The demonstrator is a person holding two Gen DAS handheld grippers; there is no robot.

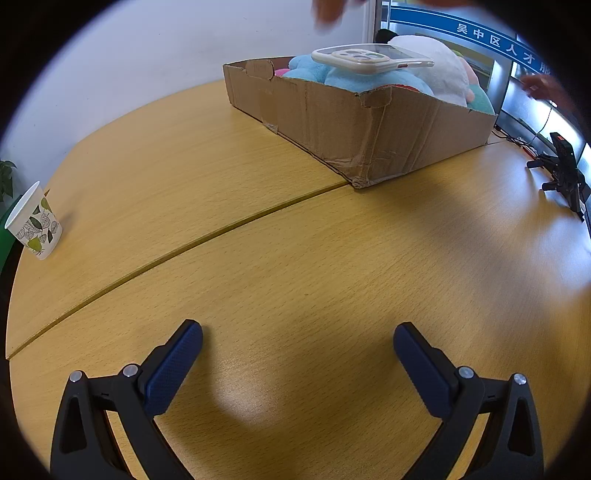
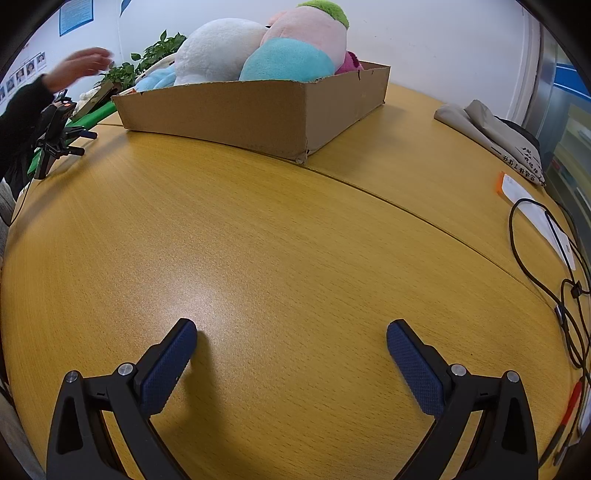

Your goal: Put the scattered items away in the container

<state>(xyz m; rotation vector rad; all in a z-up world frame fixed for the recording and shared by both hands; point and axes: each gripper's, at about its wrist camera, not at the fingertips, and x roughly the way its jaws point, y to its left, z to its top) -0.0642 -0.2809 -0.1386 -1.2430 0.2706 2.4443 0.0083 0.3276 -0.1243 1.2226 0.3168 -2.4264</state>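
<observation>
Both grippers hang low over the wooden bench (image 1: 295, 258) with nothing between their fingers: the left gripper (image 1: 297, 334) has its blue-padded fingers spread wide apart, and the right gripper (image 2: 291, 332) is spread just as wide. Ahead of them, toward the far side of the bench, sits the cardboard box (image 1: 369, 129), its near corner crumpled and its rim torn. It is piled with plush toys: a blue plush toy (image 1: 354, 75) at the front, a white plush toy (image 1: 439, 70) behind it, and, seen from the right wrist, a pink plush toy with a green tuft (image 2: 314, 33) standing highest. A phone in a pale case (image 1: 369, 59) lies flat on top of the blue plush, camera side up. Off at the left edge of the bench a paper cup with a leaf print (image 1: 35, 221) stands alone, well apart from the box. A small black tripod mount (image 1: 561, 170) stands near the bench edge beside the box, and a hand (image 2: 79, 68) with a dark sleeve is raised above it, blurred. On the right side of the bench lie a folded grey cloth bag (image 2: 495, 136), a white paper slip (image 2: 535, 214) and a looped black cable (image 2: 554, 277).
</observation>
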